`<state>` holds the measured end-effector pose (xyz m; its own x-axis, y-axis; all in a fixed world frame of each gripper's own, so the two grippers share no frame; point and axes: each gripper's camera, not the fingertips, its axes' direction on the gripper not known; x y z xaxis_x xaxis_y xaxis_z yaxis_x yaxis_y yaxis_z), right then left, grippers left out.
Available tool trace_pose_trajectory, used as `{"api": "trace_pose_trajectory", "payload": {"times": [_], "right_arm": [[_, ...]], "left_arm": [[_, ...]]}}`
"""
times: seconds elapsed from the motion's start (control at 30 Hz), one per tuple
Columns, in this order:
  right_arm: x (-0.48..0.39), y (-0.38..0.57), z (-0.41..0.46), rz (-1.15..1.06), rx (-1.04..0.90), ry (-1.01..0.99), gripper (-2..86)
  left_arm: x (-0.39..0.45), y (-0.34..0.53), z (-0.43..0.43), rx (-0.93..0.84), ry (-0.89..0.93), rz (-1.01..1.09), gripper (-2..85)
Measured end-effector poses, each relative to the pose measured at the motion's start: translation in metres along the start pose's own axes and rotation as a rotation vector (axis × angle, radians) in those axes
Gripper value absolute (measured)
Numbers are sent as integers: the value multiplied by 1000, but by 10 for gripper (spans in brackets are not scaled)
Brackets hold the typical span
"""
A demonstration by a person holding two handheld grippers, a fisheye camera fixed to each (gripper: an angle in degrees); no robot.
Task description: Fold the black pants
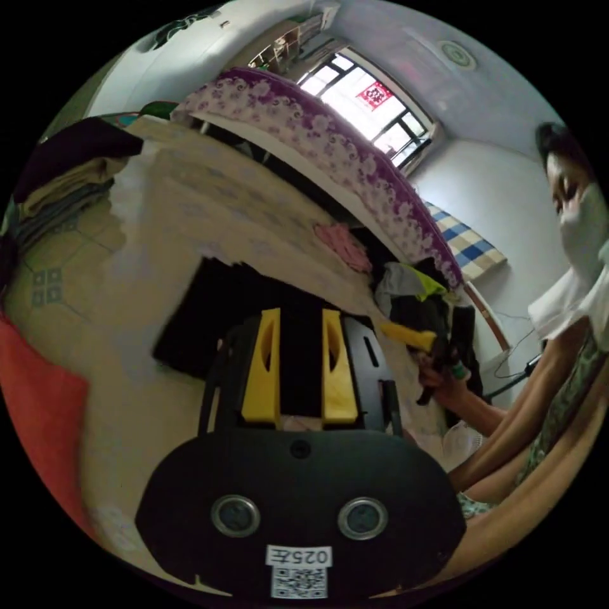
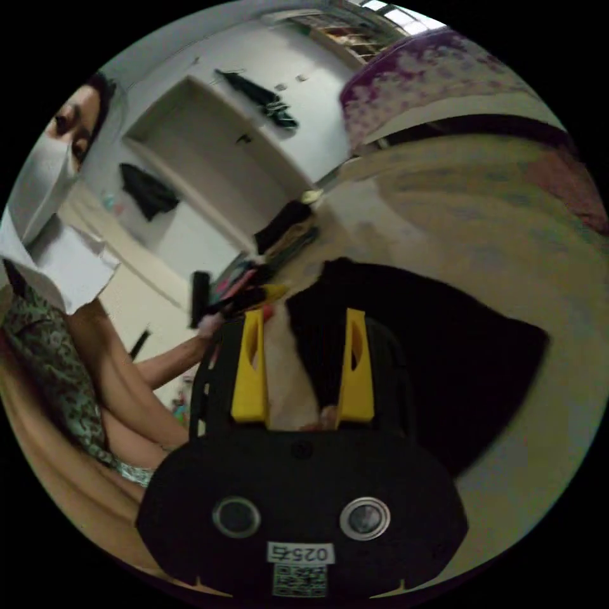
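- I see no box or basket holding anything; the black pants (image 1: 235,304) lie flat as a dark folded block on the pale patterned bed sheet (image 1: 190,209), just ahead of my left gripper (image 1: 300,314).
- In the left gripper view, the yellow fingers (image 1: 263,368) stand a narrow way apart with black cloth showing between them; I cannot tell whether they press on it.
- In the right gripper view, the right gripper (image 2: 303,314) has its fingers (image 2: 355,368) set wider, one over the pants' (image 2: 431,342) near left edge, the other over bare sheet (image 2: 507,209); nothing is pinched there.
- The pants' far and right edges have open sheet around them.
- At the far left of the bed a stack of folded clothes (image 1: 63,184) sits near the edge, and a red cloth (image 1: 38,399) lies near left.
- A small pink cloth (image 1: 342,244) lies on the sheet beyond the pants, and past it a heap of mixed clothes (image 1: 412,292) crowds the right.
- A purple flowered headboard (image 1: 330,139) runs along the bed's far side.
- The person's hand (image 1: 438,377) grips the right gripper (image 1: 412,336) close beside the heap.
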<state>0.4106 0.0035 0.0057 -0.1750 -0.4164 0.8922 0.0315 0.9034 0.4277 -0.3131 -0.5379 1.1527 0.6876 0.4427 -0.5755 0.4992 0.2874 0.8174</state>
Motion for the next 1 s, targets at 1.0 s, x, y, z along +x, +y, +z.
{"api": "trace_pose_trajectory", "payload": {"times": [1.0], "right_arm": [[398,64,-56,600,-48,42,-7]], "left_arm": [[293,83,-14,-579,73,671,-10]]}}
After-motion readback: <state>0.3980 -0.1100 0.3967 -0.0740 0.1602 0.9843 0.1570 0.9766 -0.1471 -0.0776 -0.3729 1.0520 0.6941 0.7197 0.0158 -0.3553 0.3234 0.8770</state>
